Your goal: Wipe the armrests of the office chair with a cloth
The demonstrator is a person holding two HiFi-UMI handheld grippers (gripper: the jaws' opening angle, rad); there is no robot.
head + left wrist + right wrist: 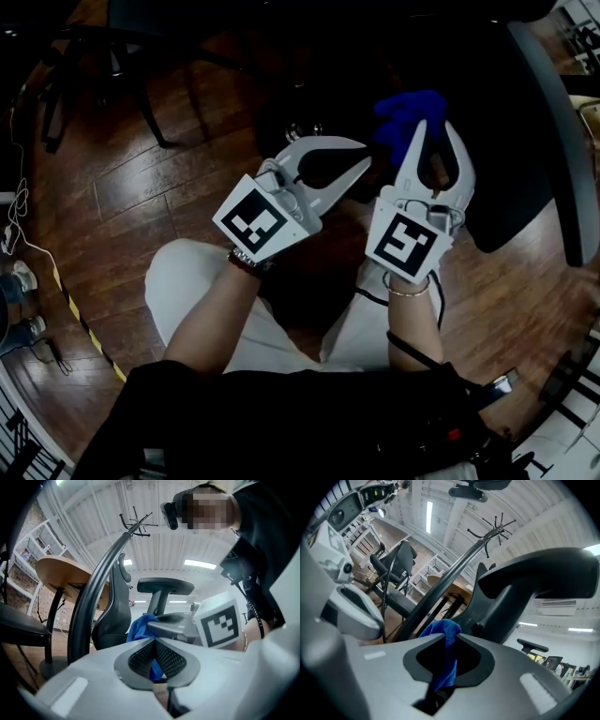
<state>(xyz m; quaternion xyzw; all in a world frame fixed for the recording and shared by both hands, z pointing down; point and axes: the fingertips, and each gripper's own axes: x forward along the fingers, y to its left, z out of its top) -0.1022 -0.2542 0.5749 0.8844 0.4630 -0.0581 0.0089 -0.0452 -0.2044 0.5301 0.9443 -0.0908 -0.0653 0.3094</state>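
Cloth, blue, I had pinched in the right gripper. Its jaws were closed on a fold, with a wad bulging past the tips and the tail hanging back through the jaw window. That grip made sense to me: the wad out front is what should meet the surface, not the plastic. It wasn't touching anything that I could tell. The head view put it over the dark office chair.

The armrest, pad and post, loomed just beyond the cloth in the right gripper view, apart from it. By my read, wiping hadn't started and this was the approach.

The left gripper sat just beside the cloth, jaws fully together, with nothing pinched that I could see. The blue sliver through its jaw window I took for the cloth beyond. I judged it was kept closed so it wouldn't snag, yet near enough to steady the chair. Wooden floor lay underneath.
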